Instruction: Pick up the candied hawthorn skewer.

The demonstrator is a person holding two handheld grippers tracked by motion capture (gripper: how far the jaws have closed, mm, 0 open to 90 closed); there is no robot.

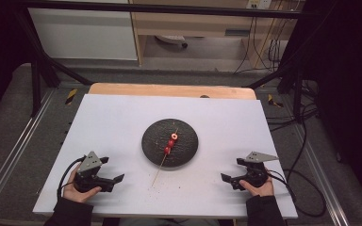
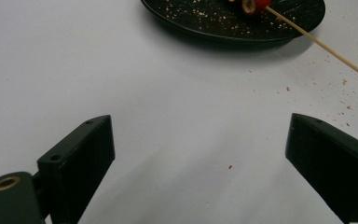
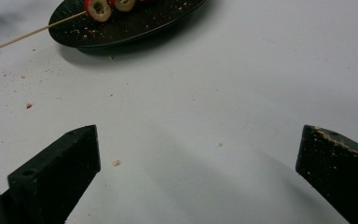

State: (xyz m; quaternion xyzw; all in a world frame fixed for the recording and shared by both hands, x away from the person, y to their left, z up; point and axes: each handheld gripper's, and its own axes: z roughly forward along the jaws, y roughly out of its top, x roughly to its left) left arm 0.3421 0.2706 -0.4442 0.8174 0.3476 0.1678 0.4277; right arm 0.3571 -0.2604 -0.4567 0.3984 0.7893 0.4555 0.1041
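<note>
Both pairs of jaws stand wide apart with nothing between them: the left gripper [image 1: 104,181] rests on the white table [image 1: 122,122] near its front left corner, the right gripper [image 1: 233,179] mirrors it at the front right, and each is held in a hand [image 1: 78,193] whose sleeve comes in from the near edge. The right jaws carry pale crumbs on their inner faces, and fine red and tan specks [image 2: 317,88] are scattered on the table ahead of them. Further out, at the table's middle and well apart from both grippers, sits a round black plate [image 1: 184,150], dusted with the same crumbs. Across it lies a thin wooden skewer [image 1: 159,172] threaded with three red fruit slices [image 1: 170,143]; the slices lie on the plate, while the bare near end of the stick juts past the rim and slopes down toward the table. The skewer looks light, stiff but easily snapped, and narrow enough to roll or slip in a loose pinch, so that bare overhanging end is probably the place to take hold. The slices, with their pale centres, look soft and moist; squeezing them would likely crush or smear them.
</note>
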